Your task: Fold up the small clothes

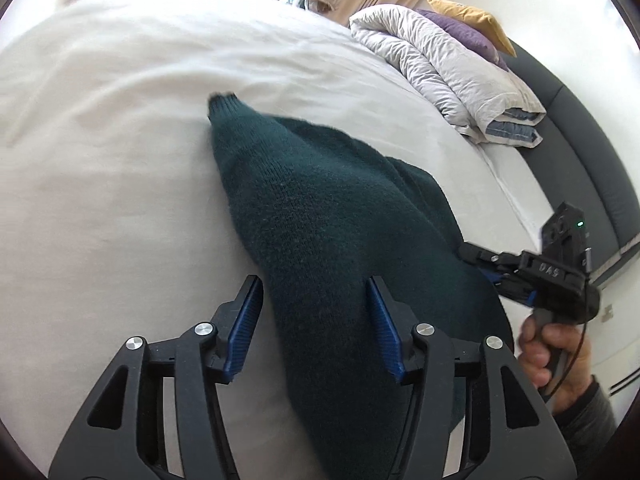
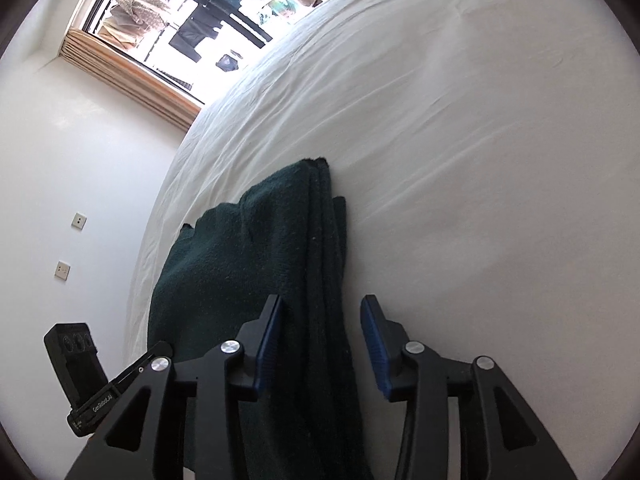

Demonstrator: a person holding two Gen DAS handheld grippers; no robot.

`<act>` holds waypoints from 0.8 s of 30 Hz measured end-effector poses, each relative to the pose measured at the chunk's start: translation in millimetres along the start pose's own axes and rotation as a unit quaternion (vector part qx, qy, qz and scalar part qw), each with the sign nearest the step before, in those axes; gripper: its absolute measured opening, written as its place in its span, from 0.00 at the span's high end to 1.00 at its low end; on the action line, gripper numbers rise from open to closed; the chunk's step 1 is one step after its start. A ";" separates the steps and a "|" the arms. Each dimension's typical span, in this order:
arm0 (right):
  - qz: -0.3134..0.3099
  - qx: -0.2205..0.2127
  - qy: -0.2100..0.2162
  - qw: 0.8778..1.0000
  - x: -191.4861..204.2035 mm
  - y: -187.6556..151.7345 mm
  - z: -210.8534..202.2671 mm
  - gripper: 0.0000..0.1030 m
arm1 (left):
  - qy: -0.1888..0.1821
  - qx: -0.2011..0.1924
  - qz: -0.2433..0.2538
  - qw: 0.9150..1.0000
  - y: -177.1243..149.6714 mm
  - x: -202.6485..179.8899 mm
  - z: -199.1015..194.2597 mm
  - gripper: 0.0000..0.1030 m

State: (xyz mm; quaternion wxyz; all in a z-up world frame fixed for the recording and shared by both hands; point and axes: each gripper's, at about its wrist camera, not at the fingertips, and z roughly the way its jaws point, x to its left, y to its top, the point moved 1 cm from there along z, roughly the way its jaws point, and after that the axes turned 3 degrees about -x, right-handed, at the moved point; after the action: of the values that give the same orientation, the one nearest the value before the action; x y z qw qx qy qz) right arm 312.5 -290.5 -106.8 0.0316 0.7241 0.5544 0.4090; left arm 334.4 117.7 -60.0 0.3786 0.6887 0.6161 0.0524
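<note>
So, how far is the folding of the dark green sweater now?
Done: the dark green sweater lies on the white bed sheet in stacked layers, one sleeve laid along it. In hand: nothing; the left gripper and right gripper stand open over its edge. Left: probably a last fold and smoothing.

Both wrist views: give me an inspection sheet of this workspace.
Surface: bed with white sheet, lightly wrinkled.
Job's things: dark green knit garment, folded in layers near the bed's edge, sleeve cuff pointing away.
Clutter: folded duvet with purple cushion and yellow cushion by the grey headboard.
Grippers: left gripper open, garment between the pads, not pinched; right gripper open over the folded edge.
Cables: thin black cable hangs from the right gripper's handle.
Surroundings: window, wall sockets.
</note>
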 end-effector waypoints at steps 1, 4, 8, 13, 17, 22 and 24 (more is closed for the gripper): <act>-0.015 -0.018 -0.003 1.000 10.5 -3.1 -12.6 0.57 | 0.018 -0.017 0.016 1.000 -2.8 -4.5 -14.3 0.48; -0.075 -0.079 -0.031 0.994 43.3 -21.7 -60.9 0.42 | 0.072 -0.097 0.077 0.990 -19.4 -27.5 -74.1 0.37; -0.156 -0.175 -0.048 0.971 96.9 -63.4 -129.4 0.16 | 0.135 -0.222 0.130 0.957 -56.0 -62.8 -162.4 0.03; -0.212 -0.274 -0.058 0.936 146.1 -115.8 -204.2 0.00 | 0.212 -0.331 0.155 0.906 -106.3 -103.6 -260.4 0.00; -0.251 -0.317 -0.065 0.912 178.0 -149.4 -251.6 0.00 | 0.227 -0.362 0.150 0.892 -134.5 -122.7 -316.1 0.00; -0.282 -0.336 -0.081 0.895 213.9 -180.2 -292.1 0.00 | 0.274 -0.343 0.162 0.884 -167.4 -145.1 -358.4 0.00; -0.290 -0.330 -0.106 0.892 222.4 -190.2 -297.4 0.00 | 0.285 -0.341 0.159 0.882 -180.9 -150.1 -370.4 0.00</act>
State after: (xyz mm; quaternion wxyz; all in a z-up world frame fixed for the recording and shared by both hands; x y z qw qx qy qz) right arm -10.5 -154.5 119.5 0.4444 0.5179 0.5664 0.4620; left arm -46.8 145.3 155.3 0.3852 0.5609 0.5237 0.5127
